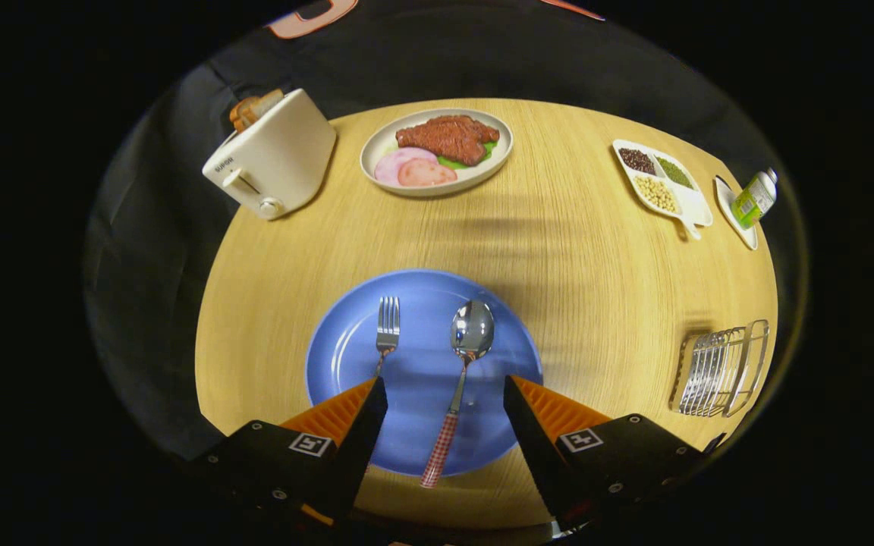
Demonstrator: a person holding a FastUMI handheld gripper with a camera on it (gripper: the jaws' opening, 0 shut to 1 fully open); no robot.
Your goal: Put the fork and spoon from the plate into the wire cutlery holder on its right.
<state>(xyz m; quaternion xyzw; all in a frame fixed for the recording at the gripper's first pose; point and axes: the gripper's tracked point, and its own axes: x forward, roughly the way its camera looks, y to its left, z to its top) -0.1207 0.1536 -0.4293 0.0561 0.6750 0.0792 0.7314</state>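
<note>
claw [444,388] hovering now, its two fingers [357,425] spread wide apart, tips forward, nothing gripped between them.

The gripper view rides on the tool [444,390] and looks forward and down along its two spread fingers, which rise from the bottom of the frame. It hangs near the tabletop's [573,250] front edge, facing the far booth wall at top.
</note>
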